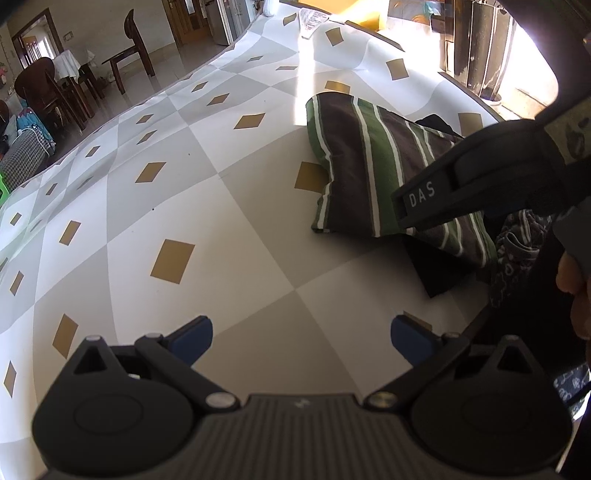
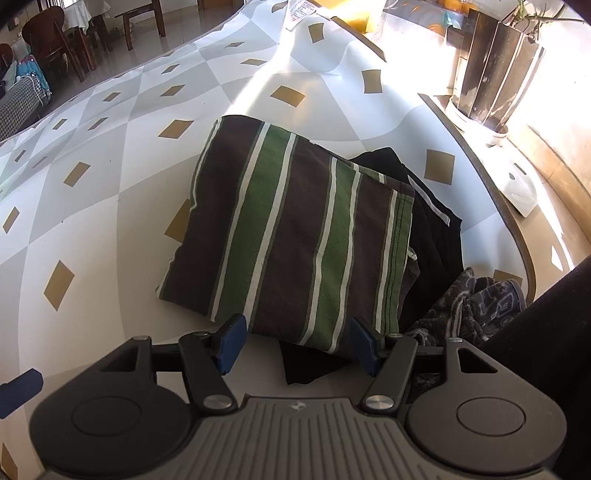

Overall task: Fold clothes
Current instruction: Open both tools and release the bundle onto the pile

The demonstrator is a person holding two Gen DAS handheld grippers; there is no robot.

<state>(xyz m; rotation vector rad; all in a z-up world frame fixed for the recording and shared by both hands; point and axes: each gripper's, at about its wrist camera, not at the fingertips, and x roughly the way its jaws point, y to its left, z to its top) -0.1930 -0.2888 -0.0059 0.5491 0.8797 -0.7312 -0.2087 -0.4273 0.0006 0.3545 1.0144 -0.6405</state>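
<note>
A folded brown, green and white striped garment (image 2: pixel 295 236) (image 1: pixel 373 166) lies on the patterned tablecloth (image 2: pixel 92 206) (image 1: pixel 184 192), resting on a black garment (image 2: pixel 432 218) (image 1: pixel 436 273). A crumpled dark patterned cloth (image 2: pixel 469 306) (image 1: pixel 517 243) sits to its right. My right gripper (image 2: pixel 297 341) stands open just above the striped garment's near edge, nothing between its blue pads. In the left wrist view that same right gripper shows from the side as a black body marked DAS over the garment. My left gripper (image 1: pixel 301 341) hovers open over bare tablecloth, left of the pile.
A dark tall planter (image 2: pixel 495 70) stands by the sunlit window at the far right. A white paper (image 1: pixel 312 20) lies at the table's far end. Wooden chairs (image 1: pixel 129 55) and a small table stand beyond the left edge. A hand (image 1: pixel 574 291) shows at the right.
</note>
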